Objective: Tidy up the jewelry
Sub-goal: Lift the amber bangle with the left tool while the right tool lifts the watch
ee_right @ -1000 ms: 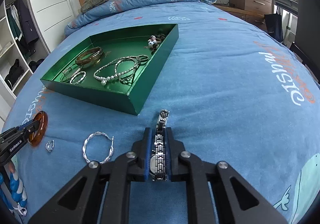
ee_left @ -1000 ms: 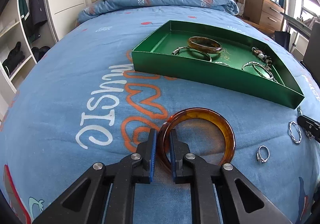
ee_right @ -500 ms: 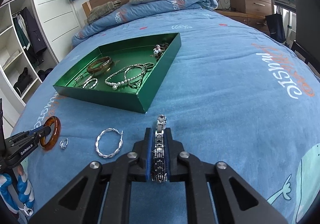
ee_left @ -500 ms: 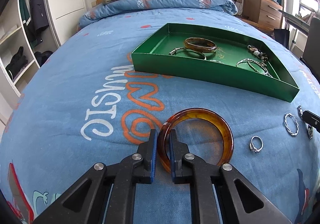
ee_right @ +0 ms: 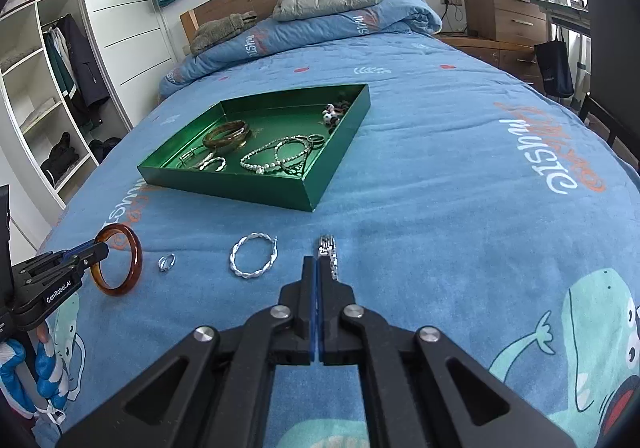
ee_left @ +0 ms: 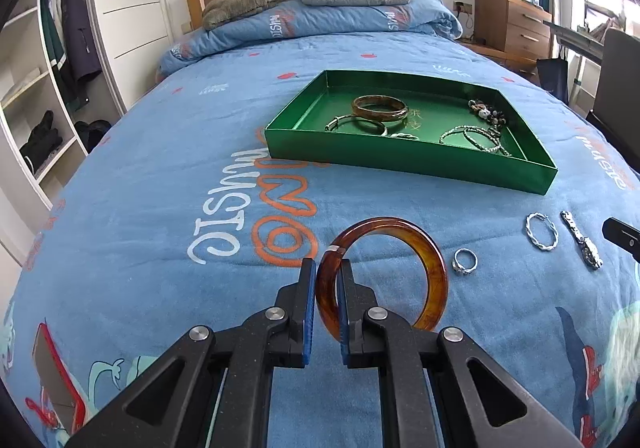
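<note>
Watch band (ee_right: 329, 253) dropped; amber bangle (ee_left: 400, 272) glossy.

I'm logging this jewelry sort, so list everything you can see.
Tray: one, green, mid-bed.
Brown bangle: one, in tray.
Silver pieces: several, count unclear, in tray.
Beads: one dark and white cluster, tray's far right corner.
Amber bangle: one, between left gripper's fingers.
Ring: one, silver, on bed right of amber bangle.
Hoop: one, twisted silver, on bed right of ring.
Link bracelet: one, silver, on bed by right gripper's tip.
Cover: one, blue, on bed.
Left gripper: black, shut on amber bangle.
Right gripper: black, shut.
</note>
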Action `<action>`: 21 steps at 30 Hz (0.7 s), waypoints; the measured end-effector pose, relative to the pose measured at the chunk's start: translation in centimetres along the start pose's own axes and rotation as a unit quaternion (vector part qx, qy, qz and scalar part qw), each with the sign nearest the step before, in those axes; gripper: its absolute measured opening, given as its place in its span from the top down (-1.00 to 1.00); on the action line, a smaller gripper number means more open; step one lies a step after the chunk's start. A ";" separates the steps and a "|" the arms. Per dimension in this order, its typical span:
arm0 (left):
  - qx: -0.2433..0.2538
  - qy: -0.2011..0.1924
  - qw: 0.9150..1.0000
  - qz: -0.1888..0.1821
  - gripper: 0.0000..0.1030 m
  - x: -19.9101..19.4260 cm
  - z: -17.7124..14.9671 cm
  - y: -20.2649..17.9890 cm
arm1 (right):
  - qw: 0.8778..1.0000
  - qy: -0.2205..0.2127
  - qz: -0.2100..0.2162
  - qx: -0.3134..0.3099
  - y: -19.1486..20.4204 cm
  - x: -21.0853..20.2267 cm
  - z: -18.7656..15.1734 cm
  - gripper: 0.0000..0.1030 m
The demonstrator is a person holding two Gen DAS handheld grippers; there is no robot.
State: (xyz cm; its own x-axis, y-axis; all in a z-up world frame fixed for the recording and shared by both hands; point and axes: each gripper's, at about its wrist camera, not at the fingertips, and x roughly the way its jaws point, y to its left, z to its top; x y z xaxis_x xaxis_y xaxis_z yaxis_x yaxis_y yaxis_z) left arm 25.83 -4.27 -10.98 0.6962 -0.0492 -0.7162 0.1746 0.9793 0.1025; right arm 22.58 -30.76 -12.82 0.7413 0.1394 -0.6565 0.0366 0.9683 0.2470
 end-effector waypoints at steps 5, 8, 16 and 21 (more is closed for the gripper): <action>0.000 -0.005 1.000 0.000 0.80 -1.5 -0.5 -0.2 | 1.000 -0.008 0.004 -0.003 0.2 -1.9 -0.2 1.00; -0.001 -0.009 1.000 -0.001 0.80 -2.6 -0.8 -0.1 | 1.000 -0.014 0.004 -0.006 0.5 -3.1 -0.3 1.00; -0.006 -0.018 1.000 -0.002 0.80 -4.4 -1.6 0.4 | 1.000 -0.016 0.005 -0.006 0.5 -4.3 -0.2 1.00; -0.015 -0.014 1.000 0.000 0.80 -3.8 -1.6 1.0 | 1.000 0.010 -0.002 -0.013 0.6 -1.7 -0.1 0.88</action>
State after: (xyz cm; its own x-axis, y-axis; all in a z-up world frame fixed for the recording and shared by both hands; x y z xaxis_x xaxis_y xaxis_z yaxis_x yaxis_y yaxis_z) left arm 22.28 -2.80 -9.27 0.7159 -0.0545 -0.6961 0.1542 0.9847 0.0815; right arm 21.25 -30.40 -11.66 0.7273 0.1392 -0.6721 0.0218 0.9740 0.2254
